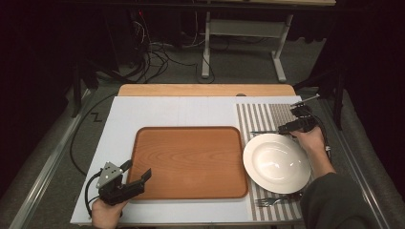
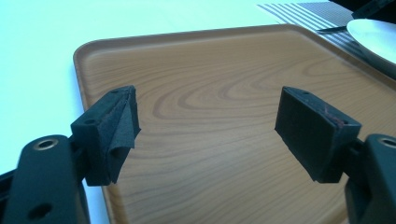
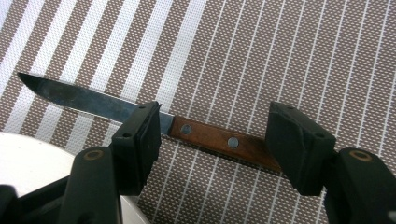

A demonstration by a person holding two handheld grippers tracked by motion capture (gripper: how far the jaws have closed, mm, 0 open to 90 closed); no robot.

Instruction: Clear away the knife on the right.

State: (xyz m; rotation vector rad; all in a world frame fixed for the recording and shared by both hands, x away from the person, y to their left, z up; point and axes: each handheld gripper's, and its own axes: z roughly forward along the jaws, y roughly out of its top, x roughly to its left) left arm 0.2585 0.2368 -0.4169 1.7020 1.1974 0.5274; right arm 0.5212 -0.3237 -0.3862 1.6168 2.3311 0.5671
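A knife with a brown riveted wooden handle and a steel blade lies flat on the striped placemat, just beyond the white plate. My right gripper is open, its jaws standing on either side of the handle without touching it; in the high view this right gripper sits at the plate's far edge, over the knife. My left gripper is open and holds nothing, hovering at the front left corner of the wooden tray. The left gripper faces the bare tray.
A fork lies on the placemat in front of the plate. The white plate is to the right of the tray. A white board covers the table. Cables and a table frame are on the floor beyond.
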